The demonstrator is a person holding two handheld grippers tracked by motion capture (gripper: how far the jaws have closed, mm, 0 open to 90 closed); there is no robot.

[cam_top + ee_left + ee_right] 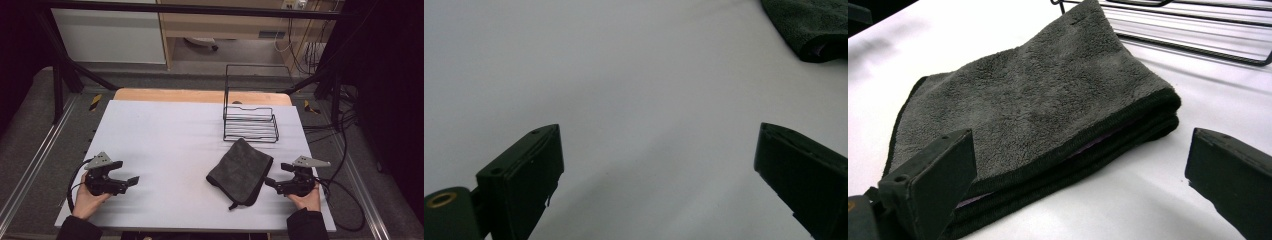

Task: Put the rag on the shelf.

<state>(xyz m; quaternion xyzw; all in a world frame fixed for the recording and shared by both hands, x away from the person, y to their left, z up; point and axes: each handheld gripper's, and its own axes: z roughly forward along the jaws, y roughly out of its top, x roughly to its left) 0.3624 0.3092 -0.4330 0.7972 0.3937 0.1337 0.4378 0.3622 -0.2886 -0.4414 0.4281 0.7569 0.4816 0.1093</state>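
A folded dark grey towel [241,171] lies on the white table, right of the middle; in the right gripper view the towel [1048,115] lies just ahead of the jaws with its folded edges facing them. My right gripper [274,179] rests on the table just right of the towel, open with nothing held; its jaws [1083,170] stand wide apart. My left gripper [131,179] sits near the front left of the table, open and empty, well away from the towel. A corner of the towel [811,27] appears at the top right of the left gripper view.
A black wire rack [250,117] stands behind the towel at the back right of the table; its base wires [1193,35] run just past the towel. The white table surface [165,140] has open room between the grippers. Cables trail off the right side.
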